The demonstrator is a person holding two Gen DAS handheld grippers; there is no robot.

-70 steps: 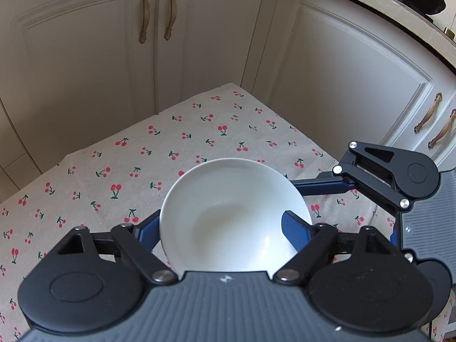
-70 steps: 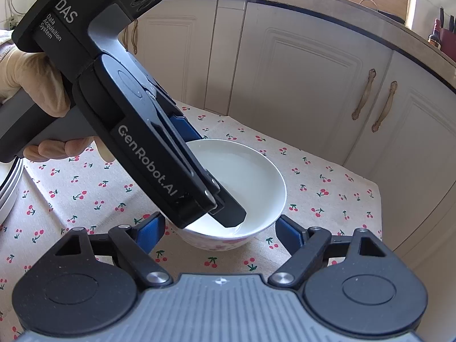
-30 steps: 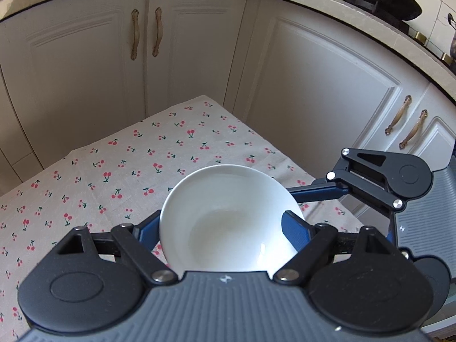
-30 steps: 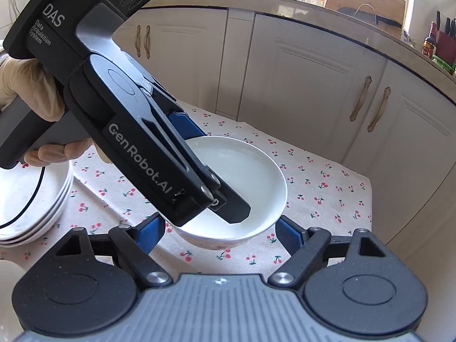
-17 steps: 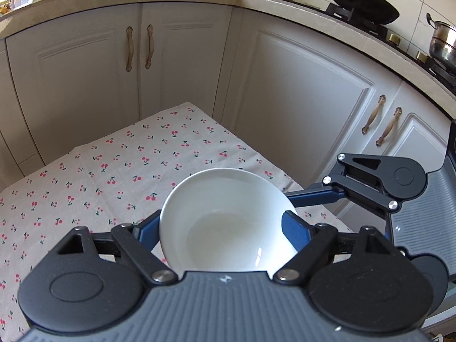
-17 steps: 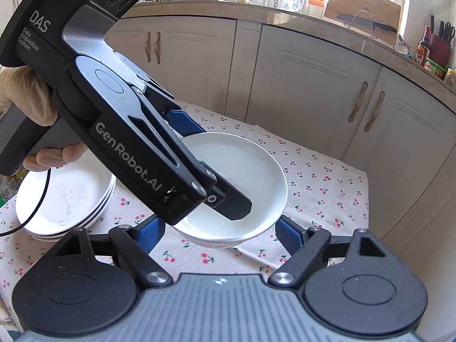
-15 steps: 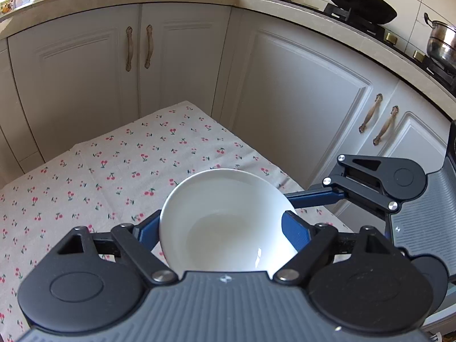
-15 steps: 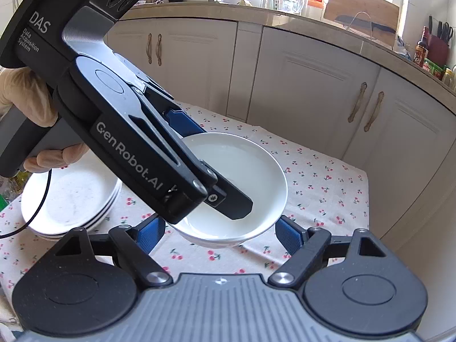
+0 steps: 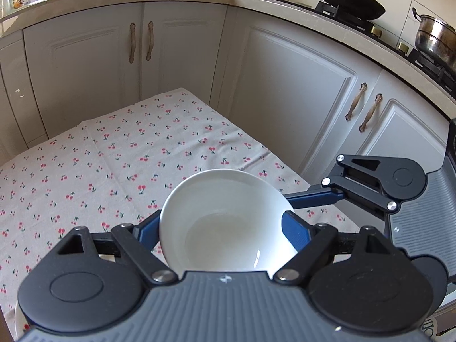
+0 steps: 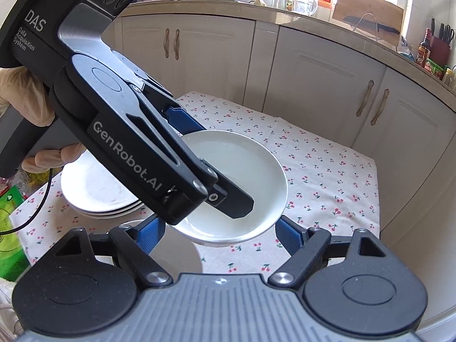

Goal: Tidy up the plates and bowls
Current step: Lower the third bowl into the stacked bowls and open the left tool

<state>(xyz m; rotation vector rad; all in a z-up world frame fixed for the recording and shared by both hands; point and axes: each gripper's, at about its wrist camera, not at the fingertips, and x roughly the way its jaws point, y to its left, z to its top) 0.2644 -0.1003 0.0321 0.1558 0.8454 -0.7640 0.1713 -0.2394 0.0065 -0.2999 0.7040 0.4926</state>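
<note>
Behind left gripper (image 10: 199, 171), plates (image 10: 94, 191) half-hidden

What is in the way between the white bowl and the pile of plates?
Nothing visible on the cloth between them. The left gripper holds the white bowl up in the air, and the pile of plates sits beside it.

Both wrist views look steeply down, close on one bowl (image 9: 228, 216).

My left claw (image 10: 199, 154) is clamped on a bowl rim, one finger inside, one outside, gripped in my gloved left hand (image 10: 17, 105). My right claw (image 10: 219, 232) hangs alongside, jaws spread wide.
</note>
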